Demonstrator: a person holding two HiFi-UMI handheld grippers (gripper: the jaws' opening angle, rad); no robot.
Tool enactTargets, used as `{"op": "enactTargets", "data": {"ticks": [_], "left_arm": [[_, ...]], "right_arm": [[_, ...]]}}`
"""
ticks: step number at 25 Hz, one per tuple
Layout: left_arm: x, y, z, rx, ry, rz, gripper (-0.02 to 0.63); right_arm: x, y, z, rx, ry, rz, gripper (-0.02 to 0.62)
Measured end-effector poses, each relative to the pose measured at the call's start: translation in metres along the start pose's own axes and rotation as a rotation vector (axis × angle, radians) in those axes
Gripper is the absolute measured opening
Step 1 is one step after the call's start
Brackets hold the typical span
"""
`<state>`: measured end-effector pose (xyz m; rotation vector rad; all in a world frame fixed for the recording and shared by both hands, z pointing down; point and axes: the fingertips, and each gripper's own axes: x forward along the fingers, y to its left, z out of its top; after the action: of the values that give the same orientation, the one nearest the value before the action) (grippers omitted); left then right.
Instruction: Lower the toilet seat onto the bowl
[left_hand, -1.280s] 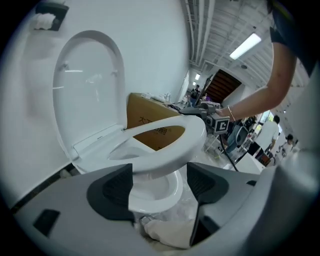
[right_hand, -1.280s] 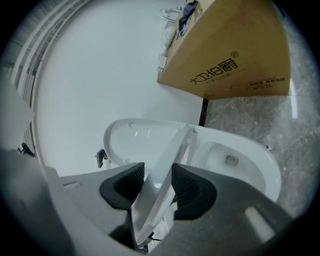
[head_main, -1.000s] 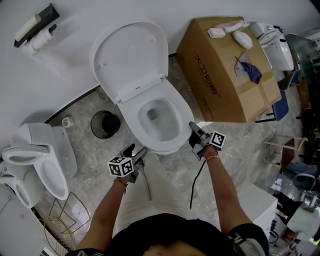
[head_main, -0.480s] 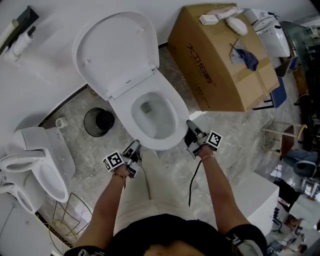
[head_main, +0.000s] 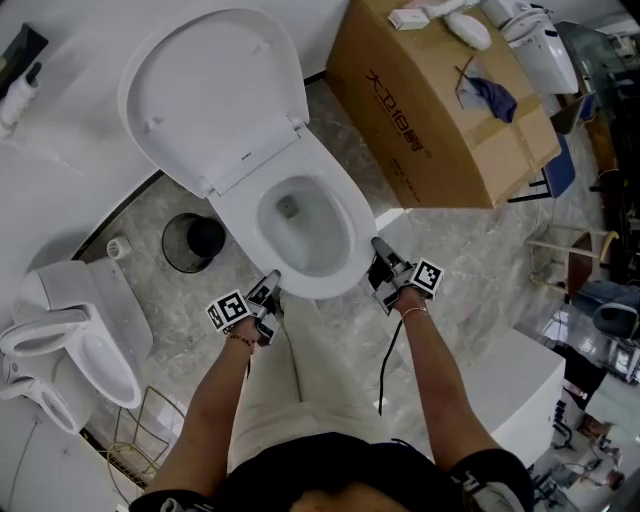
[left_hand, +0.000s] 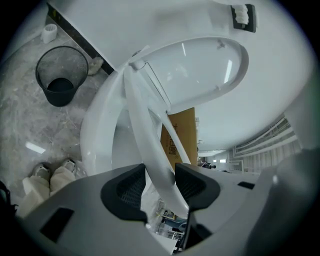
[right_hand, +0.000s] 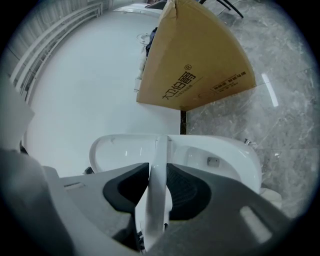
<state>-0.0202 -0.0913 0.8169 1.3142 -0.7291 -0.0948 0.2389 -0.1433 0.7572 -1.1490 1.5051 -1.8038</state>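
– White plastic in both grips?
– Yes: the seat (left_hand: 150, 145), tilted slightly up off the bowl (head_main: 308, 245), hinged at the bowl's back beneath the raised lid (head_main: 210, 95). Not yet down.
– Grip?
– Just been closing, both. Now clamped on the seat's front rim: left gripper (left_hand: 160, 182) at the bowl's front left, right gripper (right_hand: 159, 187) at its front right.
– Next move?
– Straight down, probably. Seat's long axis running away from both grips toward the bowl's back; neither hand clearly nearer.
– Any writing?
– Bold Chinese characters plus a registered mark on the cardboard box (head_main: 440, 110) right of the bowl. Not safely readable. Smaller lines alongside, illegible.
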Motion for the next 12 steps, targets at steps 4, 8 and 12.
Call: {"op": "enactTargets", "data": {"ticks": [4,8,12], "left_arm": [[0.002,0.01,-0.003,0.015,0.007,0.023,0.176],[0.006,0.021,-0.01,0.024,0.01,0.04,0.176],[0.011,0.033,-0.013,0.029,0.021,0.055,0.17]], "right_arm": [[-0.003,-0.016,0.001,0.014,-0.03,-0.018,0.11],[-0.009,-0.036,0.0,0.053,-0.075,-0.027,0.11],[-0.011,-0.052,0.0,0.061,-0.09,-0.037,0.11]]}}
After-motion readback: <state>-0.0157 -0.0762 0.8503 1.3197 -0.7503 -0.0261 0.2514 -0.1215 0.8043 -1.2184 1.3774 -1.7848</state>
